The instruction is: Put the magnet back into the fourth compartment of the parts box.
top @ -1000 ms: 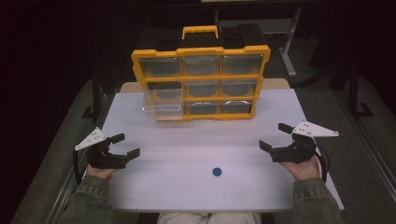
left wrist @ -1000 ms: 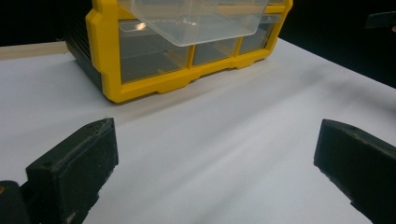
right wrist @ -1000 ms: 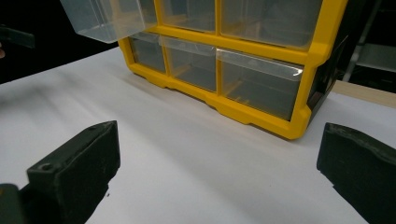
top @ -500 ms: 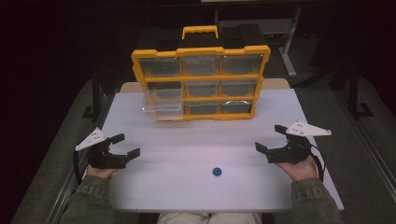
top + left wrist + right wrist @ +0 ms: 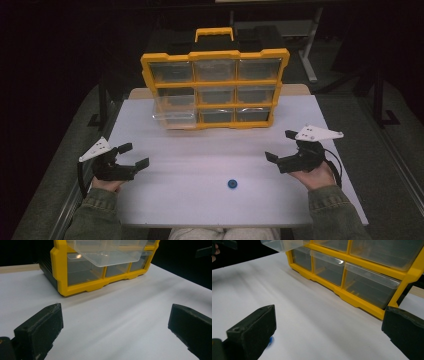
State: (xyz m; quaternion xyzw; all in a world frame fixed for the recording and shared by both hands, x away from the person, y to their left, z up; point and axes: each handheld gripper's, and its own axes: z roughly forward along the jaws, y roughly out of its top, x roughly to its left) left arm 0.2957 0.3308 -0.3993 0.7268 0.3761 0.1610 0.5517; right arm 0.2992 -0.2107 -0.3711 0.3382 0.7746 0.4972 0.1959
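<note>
In the high view, a yellow plastic organiser cabinet with nine clear drawers (image 5: pixel 215 87) stands upright at the far side of the white table (image 5: pixel 200 150). One clear plastic drawer (image 5: pixel 172 112) at its lower left is pulled out. A small blue round piece (image 5: pixel 232 183) lies near the front edge. The left gripper (image 5: pixel 136 155) and the right gripper (image 5: pixel 281 146) rest at the sides, jaws spread wide, empty.

In the left gripper view, the wide jaws frame bare table; the cabinet (image 5: pixel 82 277) stands ahead, the pulled-out drawer (image 5: pixel 107 252) jutting above.

In the right gripper view, the jaws stand wide; the blue piece (image 5: pixel 270 340) peeks beside the left jaw.
</note>
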